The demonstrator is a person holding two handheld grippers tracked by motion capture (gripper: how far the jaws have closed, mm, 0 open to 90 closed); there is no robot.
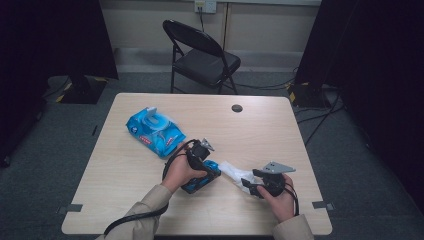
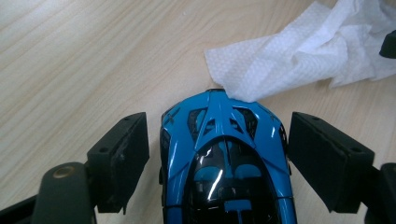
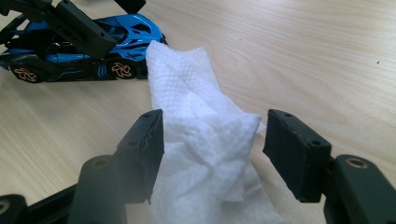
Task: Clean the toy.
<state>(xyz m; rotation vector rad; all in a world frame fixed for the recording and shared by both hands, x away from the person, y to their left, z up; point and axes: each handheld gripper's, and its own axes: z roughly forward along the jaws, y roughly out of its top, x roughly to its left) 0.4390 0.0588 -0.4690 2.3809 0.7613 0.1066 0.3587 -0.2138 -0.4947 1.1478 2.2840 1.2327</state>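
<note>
A blue and black toy car (image 2: 224, 154) lies on the wooden table (image 1: 260, 130), its nose touching a crumpled white wipe (image 2: 299, 56). My left gripper (image 2: 217, 154) straddles the car from above, open, with a narrow gap showing beside the left pad (image 2: 121, 158). In the high view the car (image 1: 202, 181) sits under the left hand, and the left gripper (image 1: 212, 167) points toward the wipe (image 1: 232, 172). My right gripper (image 3: 212, 144) has the wipe (image 3: 201, 135) bunched between its jaws; the pads stand beside it without clearly squeezing. The car (image 3: 93, 51) lies beyond, at upper left.
A blue packet of wet wipes (image 1: 155, 131) lies at the table's back left. A cable hole (image 1: 237, 108) is near the far edge. A black folding chair (image 1: 202, 55) stands behind the table. Dark screens flank both sides.
</note>
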